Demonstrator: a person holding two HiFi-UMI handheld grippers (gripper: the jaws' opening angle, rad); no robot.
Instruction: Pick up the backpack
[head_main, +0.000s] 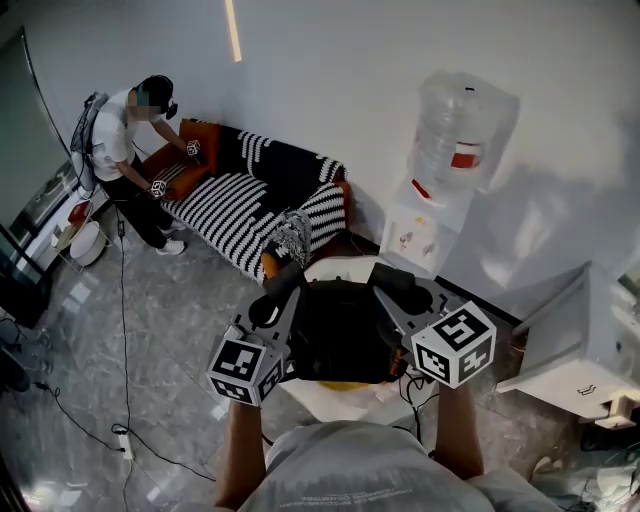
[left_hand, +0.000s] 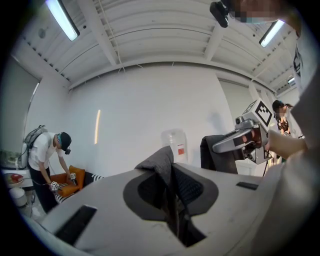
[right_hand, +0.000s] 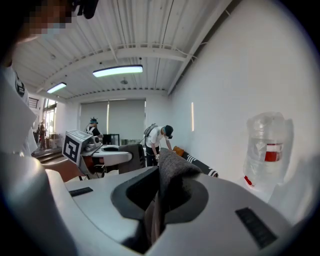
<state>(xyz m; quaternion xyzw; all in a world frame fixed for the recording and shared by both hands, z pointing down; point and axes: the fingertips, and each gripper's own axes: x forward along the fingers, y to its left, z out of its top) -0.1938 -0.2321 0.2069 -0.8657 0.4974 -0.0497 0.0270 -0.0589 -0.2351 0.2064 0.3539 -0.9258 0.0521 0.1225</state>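
The black backpack (head_main: 338, 335) hangs in the air between my two grippers, over a white seat (head_main: 335, 402). My left gripper (head_main: 272, 296) is shut on the bag's left edge, where a fold of dark grey fabric (left_hand: 161, 161) sticks up between the jaws. At the bag's right edge my right gripper (head_main: 398, 288) is shut too, with grey fabric (right_hand: 172, 172) pinched between its jaws. Each gripper view shows the other gripper across the bag: the right gripper (left_hand: 239, 143) and the left gripper (right_hand: 109, 156).
A water dispenser (head_main: 430, 225) with a big bottle (head_main: 458, 130) stands by the wall ahead. A striped sofa (head_main: 245, 195) is at the left, with another person (head_main: 120, 150) bent over it. A white cabinet (head_main: 580, 345) stands at right. Cables (head_main: 122, 430) lie on the floor.
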